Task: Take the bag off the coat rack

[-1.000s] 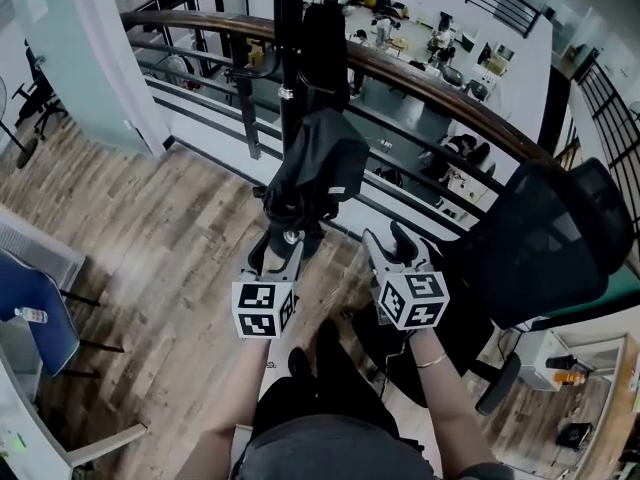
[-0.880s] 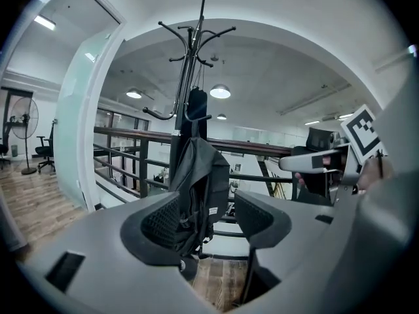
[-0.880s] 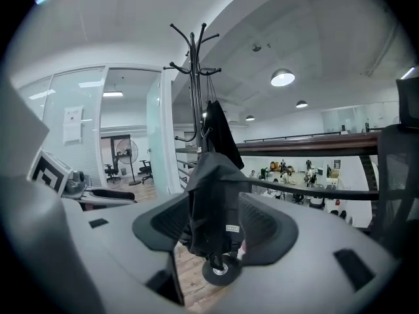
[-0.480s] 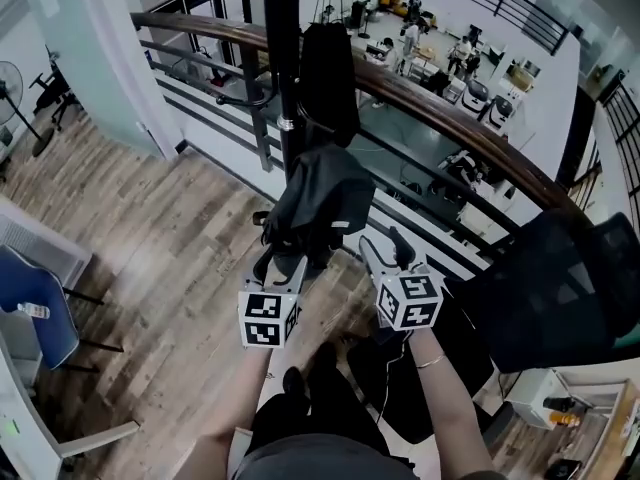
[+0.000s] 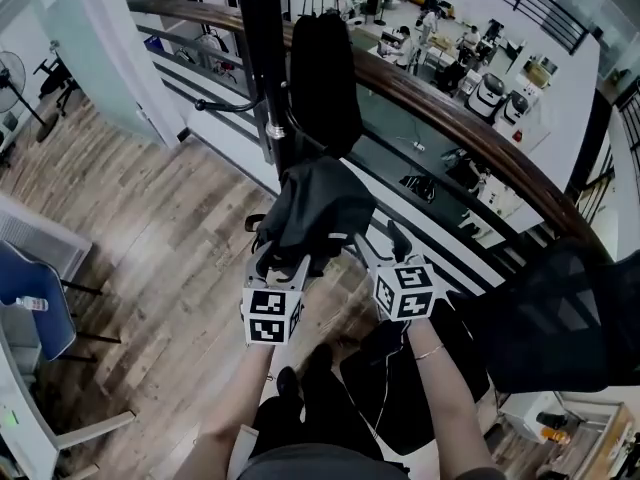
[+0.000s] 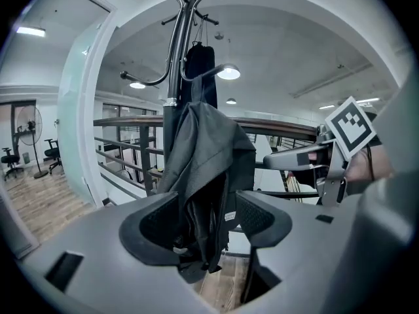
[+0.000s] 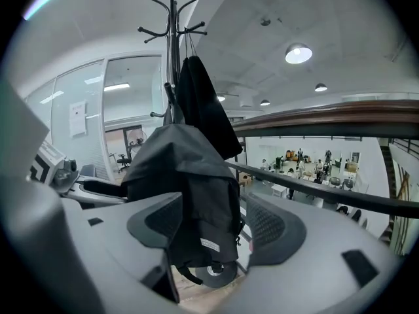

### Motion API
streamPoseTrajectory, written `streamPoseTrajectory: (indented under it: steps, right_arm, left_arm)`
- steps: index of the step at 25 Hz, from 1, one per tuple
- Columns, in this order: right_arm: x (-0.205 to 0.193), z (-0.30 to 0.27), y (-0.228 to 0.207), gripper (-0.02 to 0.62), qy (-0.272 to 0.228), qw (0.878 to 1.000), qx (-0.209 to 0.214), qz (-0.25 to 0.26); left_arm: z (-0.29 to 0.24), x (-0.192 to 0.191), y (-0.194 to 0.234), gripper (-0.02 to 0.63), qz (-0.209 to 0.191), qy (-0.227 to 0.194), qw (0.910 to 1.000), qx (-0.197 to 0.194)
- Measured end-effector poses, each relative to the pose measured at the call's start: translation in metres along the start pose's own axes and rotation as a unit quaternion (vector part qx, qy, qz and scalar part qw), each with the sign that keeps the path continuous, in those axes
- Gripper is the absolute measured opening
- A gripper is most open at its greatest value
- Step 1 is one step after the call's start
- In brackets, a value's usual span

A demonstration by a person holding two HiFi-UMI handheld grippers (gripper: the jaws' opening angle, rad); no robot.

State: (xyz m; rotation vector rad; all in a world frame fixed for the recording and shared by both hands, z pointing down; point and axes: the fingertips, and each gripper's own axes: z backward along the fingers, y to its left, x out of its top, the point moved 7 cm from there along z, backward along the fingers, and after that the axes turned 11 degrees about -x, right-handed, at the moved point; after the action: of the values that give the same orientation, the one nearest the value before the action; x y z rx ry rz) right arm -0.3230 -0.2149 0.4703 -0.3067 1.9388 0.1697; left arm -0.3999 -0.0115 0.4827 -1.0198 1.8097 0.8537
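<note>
Writing: one small white label [image 7: 210,245] is sitting low on the black fabric bag [image 5: 318,208]. Its print is too small to read. The cube on the left claw [image 5: 280,260] and the cube on the right claw [image 5: 383,246] are carrying black-and-white square markers with no letters. No brand is showing anywhere.

Counts: two claws, two marker cubes, and two dark fabric items hanging on one black metal coat rack [image 5: 262,68]. The bag is the lower item, hanging against the pole. A longer black fabric piece [image 5: 325,78] is hanging higher up, at 12 o'clock of the bag.

In the head view the left claw is sitting at 7 o'clock of the bag. Its jaws are standing wide apart, and in its own view the bag is hanging between them, not clamped. The right claw is sitting at 5 o'clock of the bag. Its jaws have just been opening and are standing wide, with the bag showing in the gap, not gripped.
</note>
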Motion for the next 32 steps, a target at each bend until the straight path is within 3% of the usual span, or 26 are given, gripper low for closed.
streamPoseTrajectory:
  steps: [15,18,22,32]
  right_arm:
    - [-0.007,-0.070,-0.011,0.328,0.025,0.998,0.050,0.021]
    - [-0.007,-0.078,-0.006,0.322,0.021,0.997,0.067,0.037]
    - [-0.007,-0.079,-0.001,0.264,0.011,0.996,0.083,0.040]
    - [-0.010,-0.061,0.014,0.127,-0.001,0.994,0.097,0.052]
  left_arm:
    - [-0.043,-0.011,0.015,0.264,0.039,0.008,0.9987,0.030]
    - [-0.046,-0.011,0.019,0.264,0.043,0.008,0.9985,0.035]
    - [-0.047,-0.011,0.024,0.257,0.054,0.003,0.9981,0.030]
    - [-0.036,-0.010,0.019,0.066,0.046,-0.018,0.9987,-0.007]
